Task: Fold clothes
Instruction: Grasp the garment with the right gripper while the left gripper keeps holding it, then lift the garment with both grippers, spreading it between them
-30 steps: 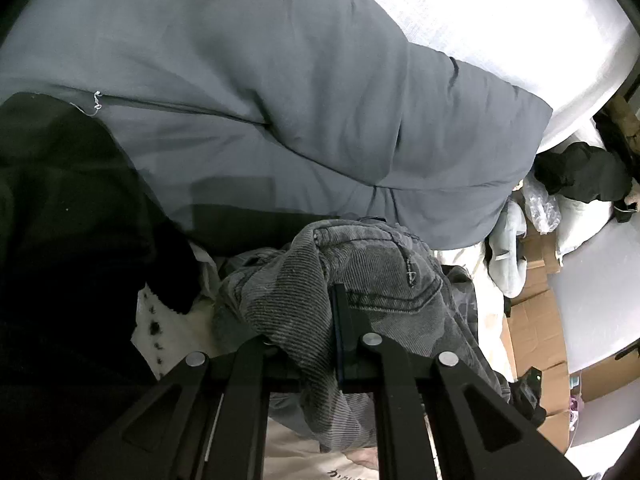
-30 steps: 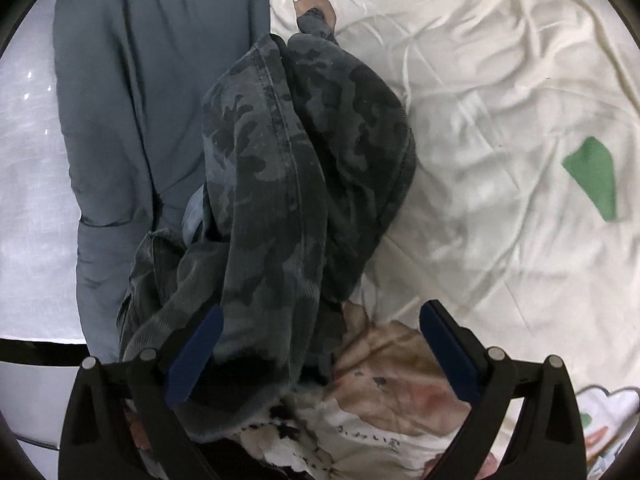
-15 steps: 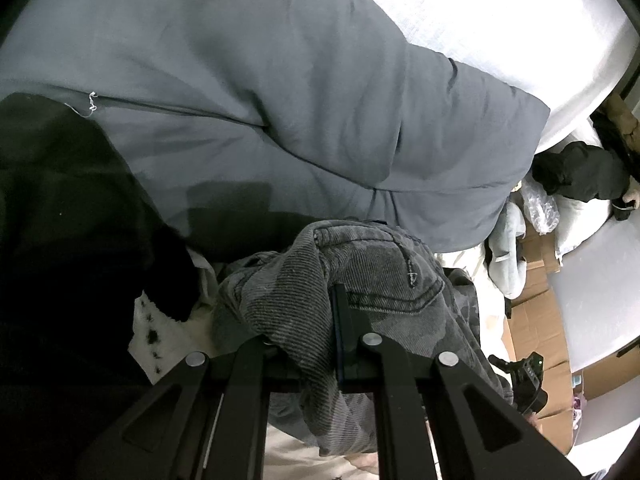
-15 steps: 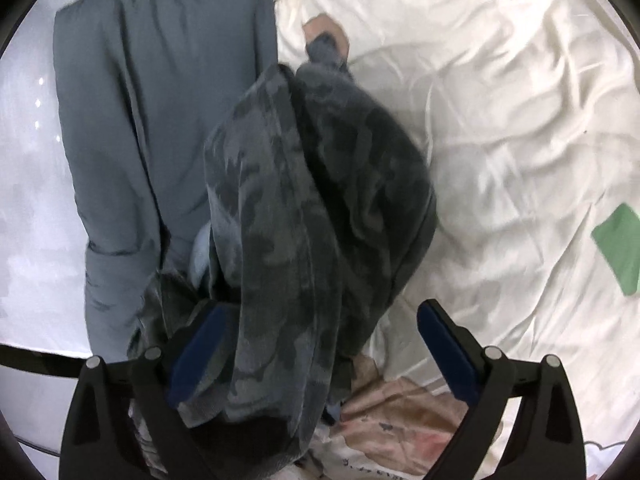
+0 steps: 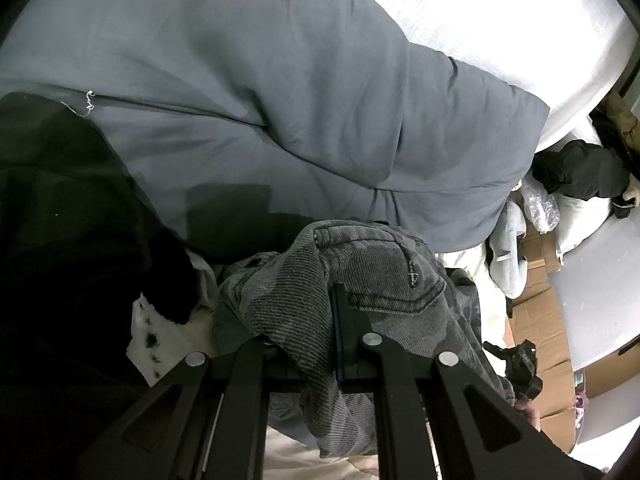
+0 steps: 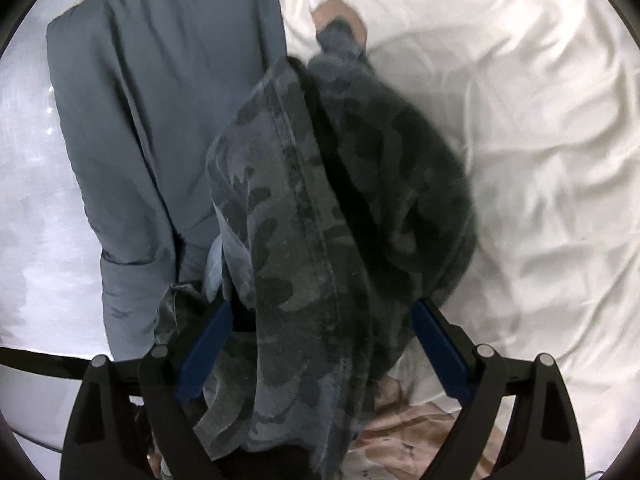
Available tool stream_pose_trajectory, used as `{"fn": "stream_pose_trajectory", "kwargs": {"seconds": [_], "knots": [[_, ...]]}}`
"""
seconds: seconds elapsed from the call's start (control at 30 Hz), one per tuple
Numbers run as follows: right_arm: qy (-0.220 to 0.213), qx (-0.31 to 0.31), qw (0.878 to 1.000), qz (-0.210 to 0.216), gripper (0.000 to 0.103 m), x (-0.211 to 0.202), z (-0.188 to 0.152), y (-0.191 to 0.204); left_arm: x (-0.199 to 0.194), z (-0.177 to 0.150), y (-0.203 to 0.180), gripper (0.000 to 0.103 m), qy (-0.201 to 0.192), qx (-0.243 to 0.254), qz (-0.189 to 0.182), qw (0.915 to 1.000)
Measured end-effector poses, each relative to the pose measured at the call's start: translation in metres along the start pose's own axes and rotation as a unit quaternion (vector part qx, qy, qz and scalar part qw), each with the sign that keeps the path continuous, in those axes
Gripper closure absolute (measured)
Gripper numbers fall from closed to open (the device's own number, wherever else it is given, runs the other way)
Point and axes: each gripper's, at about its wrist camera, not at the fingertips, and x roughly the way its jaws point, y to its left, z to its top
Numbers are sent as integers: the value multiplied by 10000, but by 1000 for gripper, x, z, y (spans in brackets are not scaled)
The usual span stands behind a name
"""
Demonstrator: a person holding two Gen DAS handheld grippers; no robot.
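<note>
From the left wrist camera, the left gripper (image 5: pixel 320 344) is clamped tight on a bunched fold of the camouflage trousers (image 5: pixel 376 280), near what looks like a back pocket. The cloth spills over the fingers and hangs off toward five o'clock. Beyond it, from nine round to two o'clock, lies the grey duvet (image 5: pixel 280 100), and a cardboard box (image 5: pixel 536 320) sits down at four o'clock beside the bed.

From the right wrist camera, the right gripper (image 6: pixel 320 344) has its blue pads wide apart and is closing them, with the camouflage trousers (image 6: pixel 320 208) running straight up between them. The garment's long axis goes from six o'clock to about twelve, its far end reaching a cuff at the top, on the white sheet (image 6: pixel 520 140). The left pad (image 6: pixel 204 344) is partly tucked under cloth; I can't see either pad pressing yet. The grey duvet (image 6: pixel 160 100) lies at ten o'clock.

To my eye the right hand is lined up along the trouser leg, so a pinch here would catch the thick seamed ridge.
</note>
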Motion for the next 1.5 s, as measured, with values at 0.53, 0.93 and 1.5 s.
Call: {"fn": "stream_pose_trajectory", "kwargs": {"seconds": [0.53, 0.93, 1.5], "knots": [[360, -388, 9985, -135, 91, -22, -9, 21, -6, -4, -10, 95, 38, -139, -145, 9998], [-458, -305, 9976, -413, 92, -159, -68, 49, -33, -20, -57, 95, 163, -431, -898, 9949], [-1634, 5, 9829, -847, 93, -324, -174, 61, -67, -39, -150, 95, 447, -97, -2063, 9774]]}}
